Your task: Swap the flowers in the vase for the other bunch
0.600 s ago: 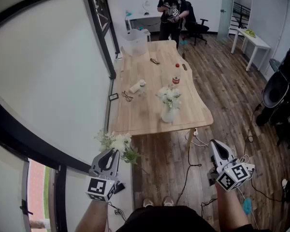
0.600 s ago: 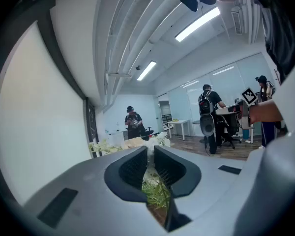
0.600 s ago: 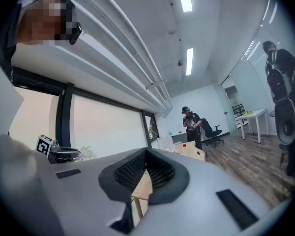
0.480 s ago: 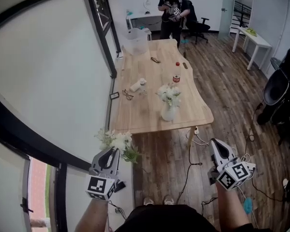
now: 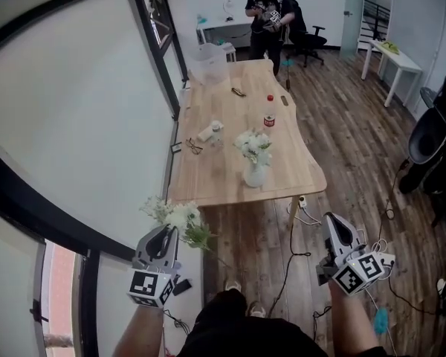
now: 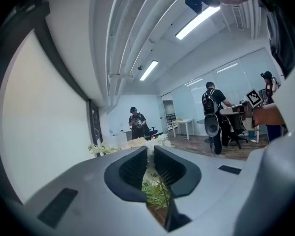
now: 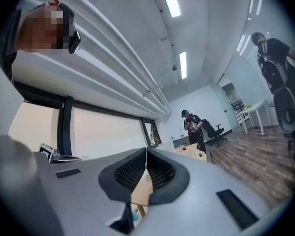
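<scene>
My left gripper (image 5: 166,233) pinched the spare bunch (image 5: 175,216) by its stems; my right gripper (image 5: 331,222) was pressed together, empty. The filled vase (image 5: 254,174) stood on the table (image 5: 223,181) at twelve o'clock, the label on the can (image 5: 268,121) too small to read.

The person is stepping toward the table (image 5: 223,181): a dark leg (image 5: 230,322) is swinging forward and one shoe (image 5: 233,284) is moving farther out. The left gripper (image 5: 165,230), carrying its bunch (image 5: 177,218), is drifting slightly left.
</scene>
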Demonstrator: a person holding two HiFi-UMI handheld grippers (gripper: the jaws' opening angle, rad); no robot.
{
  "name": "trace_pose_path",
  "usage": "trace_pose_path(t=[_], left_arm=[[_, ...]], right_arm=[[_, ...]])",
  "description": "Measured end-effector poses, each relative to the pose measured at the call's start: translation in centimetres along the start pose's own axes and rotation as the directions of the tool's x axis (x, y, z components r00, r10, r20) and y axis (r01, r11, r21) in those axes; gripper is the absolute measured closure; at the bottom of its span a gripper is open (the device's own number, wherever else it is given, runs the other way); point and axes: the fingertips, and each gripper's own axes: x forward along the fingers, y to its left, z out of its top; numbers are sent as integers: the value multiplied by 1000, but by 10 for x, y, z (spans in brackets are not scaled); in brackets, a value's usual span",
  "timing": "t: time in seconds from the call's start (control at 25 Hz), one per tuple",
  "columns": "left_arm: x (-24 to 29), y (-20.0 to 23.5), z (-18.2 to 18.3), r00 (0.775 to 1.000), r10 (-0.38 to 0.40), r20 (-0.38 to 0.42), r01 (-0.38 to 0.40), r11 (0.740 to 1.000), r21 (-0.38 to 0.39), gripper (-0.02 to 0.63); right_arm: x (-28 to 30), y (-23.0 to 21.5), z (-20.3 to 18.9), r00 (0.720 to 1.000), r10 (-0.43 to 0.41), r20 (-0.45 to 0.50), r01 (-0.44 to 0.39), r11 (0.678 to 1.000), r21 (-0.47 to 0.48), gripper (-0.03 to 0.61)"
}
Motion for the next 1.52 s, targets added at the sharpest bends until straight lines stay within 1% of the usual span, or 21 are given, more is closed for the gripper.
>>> trace_pose_path(t=[0.04,0.2,0.32,0.48,0.68,0.84,0.96,1.04,1.12,1.2,1.32,1.36,1.4,1.44,1.48,1.52], left_arm=[[5,1,0,1000,3,-4,-3,1000,8,569],[32,7,2,1000,-10,0,10,999,43,569],[57,14,4,1000,-25,12,24,999,48,569],[95,31,2,999,-44,17,43,998,52,569],[149,56,-9,998,-66,13,65,997,32,569],[192,79,-14,996,-84,12,84,996,19,569],[224,95,-12,994,-104,16,104,994,23,569],[243,104,-12,992,-125,15,124,992,30,569],[260,114,-11,989,-144,17,144,989,30,569],[279,123,-11,986,-166,22,166,986,28,569],[304,129,-16,977,-212,11,211,977,35,569],[312,130,-18,974,-225,6,224,974,36,569],[320,131,-18,972,-235,3,235,971,34,569],[328,131,-18,969,-246,1,246,969,29,569],[334,130,-18,966,-257,-2,257,966,26,569],[340,128,-18,963,-270,-6,270,962,28,569]], right_arm=[[2,-5,0,1000,-10,4,10,1000,11,552],[18,-23,-2,999,-42,-17,42,999,-11,551],[35,-34,-3,997,-70,-19,70,998,-2,551],[69,-44,-6,994,-94,-52,94,996,2,552],[121,-53,-7,995,-66,-78,66,998,-6,551],[165,-63,-13,994,-47,-101,48,999,8,551],[199,-65,-19,991,-5,-132,7,1000,16,551],[220,-63,-23,989,21,-147,-21,1000,0,551],[239,-63,-25,989,18,-146,-20,1000,-16,551],[256,-66,-26,989,10,-146,-10,1000,2,549],[276,-68,-33,985,10,-174,-4,999,36,547],[280,-69,-35,982,13,-187,-5,999,43,536],[285,-72,-37,979,18,-202,-7,999,53,506],[289,-74,-39,976,24,-218,-10,998,67,461],[293,-76,-42,972,34,-233,-15,997,81,438],[297,-76,-44,968,46,-245,-24,995,94,433]])
